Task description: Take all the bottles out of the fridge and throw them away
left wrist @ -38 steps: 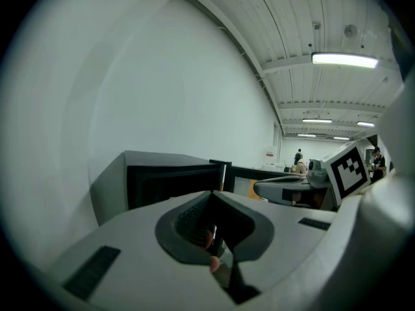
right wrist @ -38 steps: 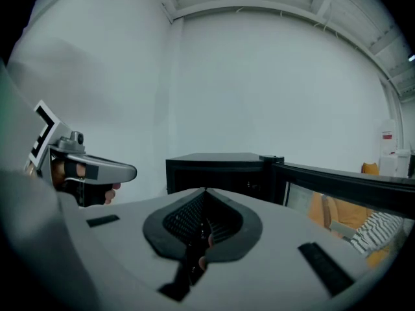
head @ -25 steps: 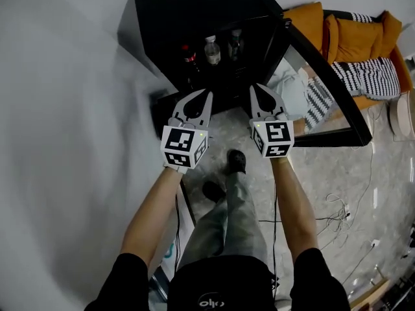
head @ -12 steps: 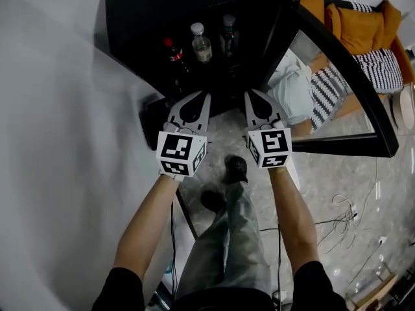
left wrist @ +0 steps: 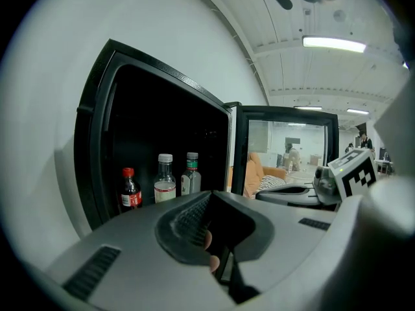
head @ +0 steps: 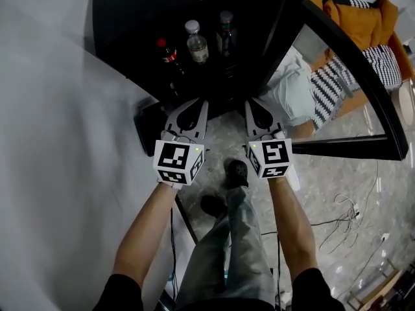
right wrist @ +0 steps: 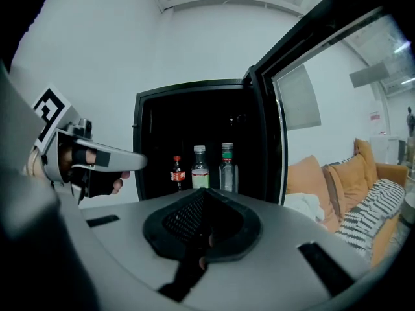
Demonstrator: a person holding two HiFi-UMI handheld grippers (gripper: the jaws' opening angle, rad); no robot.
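in the open fridge [head: 149, 5], far from the person, stand a cola bottle [head: 166, 52], a white-capped bottle [head: 196, 44] and a green-capped bottle [head: 225, 32]. they look light, stiff and slippery; mid-body seems the safest hold. the left gripper [head: 202, 103] and right gripper [head: 251, 103] are clenched, empty.

Head view is shot from up high and tipped steeply down onto the floor [head: 337, 173], with the open fridge [head: 130, 18] caught fairly near at the top of the frame. The left gripper view is taken from low down, right along the left tongs [left wrist: 211, 194], and is faced nearly level into the fridge. The right gripper view is set the same way along the right tongs [right wrist: 202, 192]. The row of bottles [head: 194, 41] is shared by all three views, and so is the orange sofa [head: 363, 24]. Each gripper is also caught at the edge of the other gripper's view.
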